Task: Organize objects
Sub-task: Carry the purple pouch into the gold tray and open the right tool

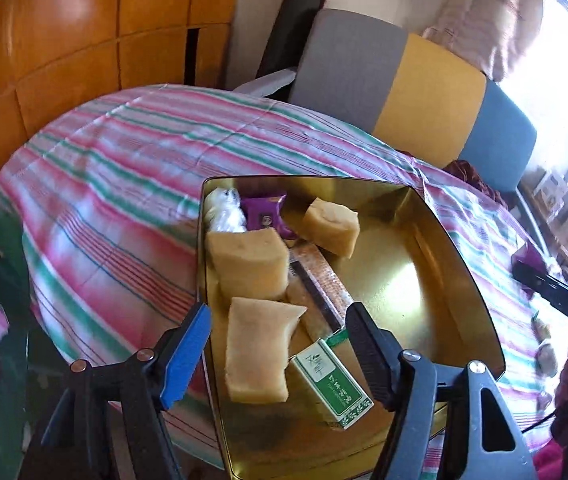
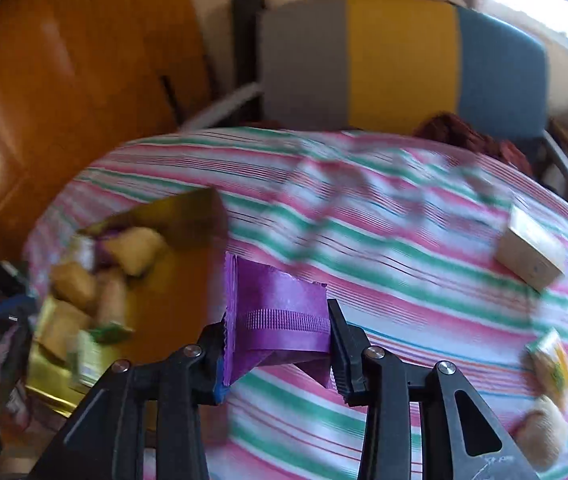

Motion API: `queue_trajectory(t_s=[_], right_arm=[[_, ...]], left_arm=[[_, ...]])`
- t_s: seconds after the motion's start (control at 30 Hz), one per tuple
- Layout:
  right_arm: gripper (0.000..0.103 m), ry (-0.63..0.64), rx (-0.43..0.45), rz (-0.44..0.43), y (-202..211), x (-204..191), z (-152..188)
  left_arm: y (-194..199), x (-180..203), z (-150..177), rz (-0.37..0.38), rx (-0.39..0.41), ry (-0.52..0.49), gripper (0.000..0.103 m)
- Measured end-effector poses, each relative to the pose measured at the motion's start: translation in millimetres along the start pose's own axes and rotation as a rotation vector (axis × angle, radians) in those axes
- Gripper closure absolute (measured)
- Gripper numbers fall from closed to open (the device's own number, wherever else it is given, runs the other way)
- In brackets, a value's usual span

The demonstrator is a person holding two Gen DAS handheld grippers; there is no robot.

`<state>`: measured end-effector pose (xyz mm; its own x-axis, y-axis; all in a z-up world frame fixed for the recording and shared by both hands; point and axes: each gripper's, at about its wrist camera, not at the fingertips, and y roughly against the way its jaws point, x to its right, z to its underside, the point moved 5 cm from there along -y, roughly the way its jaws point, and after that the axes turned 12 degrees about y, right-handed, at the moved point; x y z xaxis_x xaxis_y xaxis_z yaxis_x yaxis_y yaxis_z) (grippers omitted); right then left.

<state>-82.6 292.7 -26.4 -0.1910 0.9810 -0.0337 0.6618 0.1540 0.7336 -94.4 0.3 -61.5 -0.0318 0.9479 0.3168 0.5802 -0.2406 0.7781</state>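
At the left side of the striped-cloth desk sits the gold tin, its near-left part already crowded: three tan sponge blocks, a long patterned box, a green-white carton, a purple packet and a white wad at the far-left corner. Left tool hovers over the tin's near edge with its fingers spread wide, gripping nothing; I'd keep it clear of the drop zone or use it to steady the rim. Right tool is clamped on a purple wrapper, held above the cloth just right of the tin. Best move, by my read: carry it left over the tin's wall, aim for the bare gold floor on the right half, lower before letting go so the light foil doesn't flutter out. Wrapper is pinched near one end, so expect it to droop. Still loose near the desk's right edge: a tan box, a yellow packet, another sponge block.
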Motion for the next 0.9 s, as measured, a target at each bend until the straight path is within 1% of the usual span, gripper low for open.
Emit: queue_trajectory(t_s=[0.1, 0.17, 0.23, 0.33, 0.43, 0.53, 0.57, 0.6, 0.7, 0.9], right_arm=[[0.063, 0.055, -0.015, -0.071, -24.0, -46.1, -20.1], [0.063, 0.078, -0.055, -0.102, -49.4, -70.7, -27.6], [0.063, 0.079, -0.115, -0.123, -79.4, -89.9, -31.6], [0.062, 0.078, -0.188, -0.112, -115.8, -104.1, -31.1], [0.060, 0.081, -0.236, -0.129, -138.4, -118.1, -27.3], [0.059, 0.088, -0.246, -0.135, -147.9, -124.5, -22.9], [0.056, 0.085, -0.250, -0.144, -148.0, -125.0, -21.2], [0.051, 0.084, -0.250, -0.150, -147.7, -124.4, -20.8], [0.039, 0.069, -0.229, -0.157, -137.9, -121.4, -20.8], [0.037, 0.043, -0.173, -0.154, -113.7, -109.4, -28.1]], left_arm=[[1.9, -6.0, 0.3, 0.021, 0.002, 0.016, 0.033], [3.5, -11.3, 0.3, 0.037, 0.003, 0.031, 0.033], [4.6, -17.1, 0.7, 0.044, 0.003, 0.040, 0.033], [2.7, -23.7, 1.8, 0.049, -0.005, 0.051, 0.033], [-1.4, -29.9, 3.2, 0.048, -0.017, 0.066, 0.033], [-3.8, -30.9, 5.5, 0.043, -0.020, 0.064, 0.033], [-4.0, -30.5, 6.2, 0.040, -0.019, 0.061, 0.033], [-4.6, -29.9, 6.8, 0.037, -0.020, 0.057, 0.033], [-4.3, -27.8, 7.8, 0.038, -0.020, 0.053, 0.033], [4.8, -18.1, 5.0, 0.041, 0.002, 0.028, 0.033]])
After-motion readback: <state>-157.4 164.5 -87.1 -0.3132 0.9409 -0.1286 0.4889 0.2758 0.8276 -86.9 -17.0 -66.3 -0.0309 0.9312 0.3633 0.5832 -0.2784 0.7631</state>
